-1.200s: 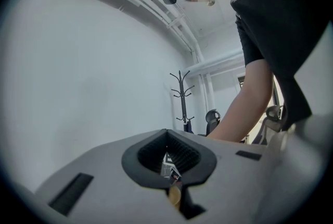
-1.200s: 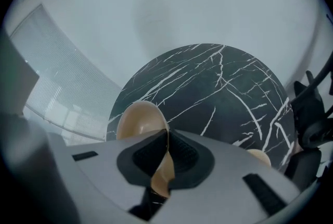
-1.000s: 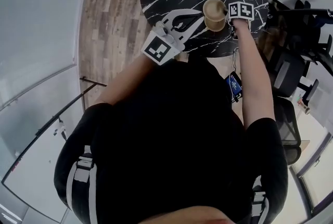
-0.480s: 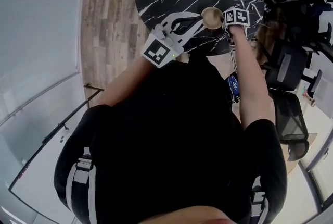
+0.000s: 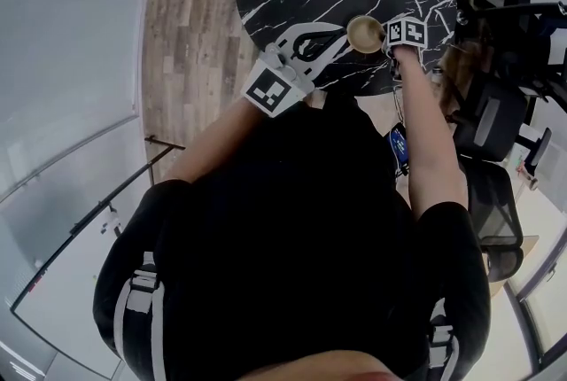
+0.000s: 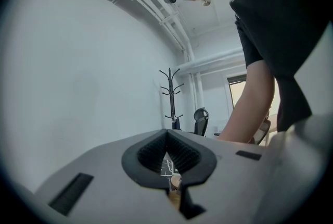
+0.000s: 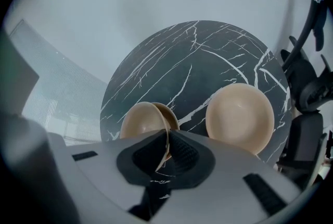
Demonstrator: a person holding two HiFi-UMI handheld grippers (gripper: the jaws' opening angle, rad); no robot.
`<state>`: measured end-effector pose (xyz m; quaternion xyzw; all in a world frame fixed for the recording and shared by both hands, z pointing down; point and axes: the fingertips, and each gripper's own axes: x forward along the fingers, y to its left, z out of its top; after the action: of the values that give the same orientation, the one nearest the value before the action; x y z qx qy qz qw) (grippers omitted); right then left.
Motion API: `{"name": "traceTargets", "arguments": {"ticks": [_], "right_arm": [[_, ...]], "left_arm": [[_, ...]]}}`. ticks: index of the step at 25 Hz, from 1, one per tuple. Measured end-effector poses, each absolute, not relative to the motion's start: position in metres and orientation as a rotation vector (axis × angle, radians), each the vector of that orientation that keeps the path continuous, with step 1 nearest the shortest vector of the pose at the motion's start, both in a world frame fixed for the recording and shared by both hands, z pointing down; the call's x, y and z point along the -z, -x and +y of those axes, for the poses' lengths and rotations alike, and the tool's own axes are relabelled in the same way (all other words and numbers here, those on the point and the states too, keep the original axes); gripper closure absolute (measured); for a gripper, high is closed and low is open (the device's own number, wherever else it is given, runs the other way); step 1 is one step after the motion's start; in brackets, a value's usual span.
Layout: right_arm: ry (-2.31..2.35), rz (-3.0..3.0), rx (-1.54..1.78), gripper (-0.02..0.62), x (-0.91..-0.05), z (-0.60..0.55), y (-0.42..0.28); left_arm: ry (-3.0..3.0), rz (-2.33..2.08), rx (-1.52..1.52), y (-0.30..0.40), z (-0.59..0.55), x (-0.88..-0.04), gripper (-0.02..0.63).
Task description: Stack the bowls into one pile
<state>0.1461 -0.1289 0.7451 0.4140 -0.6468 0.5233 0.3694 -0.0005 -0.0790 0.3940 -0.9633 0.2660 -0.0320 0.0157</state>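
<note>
My right tool [image 7: 166, 145] is clamped on the thin rim of a small beige round bowl [image 7: 139, 120], which looks light, stiff and probably slick. The left tool [image 6: 169, 158] is closed and empty.

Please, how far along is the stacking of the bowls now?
Nothing looks finished yet. In hand: the right tongs pinch the rim of one bowl, with a second bowl close behind it; whether they nest I cannot tell. Still to do: a third bowl stands apart on the table, not yet stacked.
</note>
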Motion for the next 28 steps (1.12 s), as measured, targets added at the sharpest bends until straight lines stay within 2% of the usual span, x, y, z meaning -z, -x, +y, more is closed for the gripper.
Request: {"name": "traceTargets", "arguments": {"ticks": [15, 22, 28], "right_arm": [[-1.075, -1.673, -1.349, 0.552, -0.742, -0.132, -0.145], [-1.087, -1.748, -1.211, 0.548, -0.713, -0.139, -0.153], [-1.189, -1.838, -1.22, 0.548, -0.682, -0.137, -0.173]], "left_arm": [[3.007, 0.834, 0.101, 0.004, -0.08, -0.394, 0.603], [3.01, 0.782, 0.074, -0.004, -0.083, -0.392, 0.603], [3.02, 0.73, 0.074, -0.018, -0.086, -0.391, 0.603]]}}
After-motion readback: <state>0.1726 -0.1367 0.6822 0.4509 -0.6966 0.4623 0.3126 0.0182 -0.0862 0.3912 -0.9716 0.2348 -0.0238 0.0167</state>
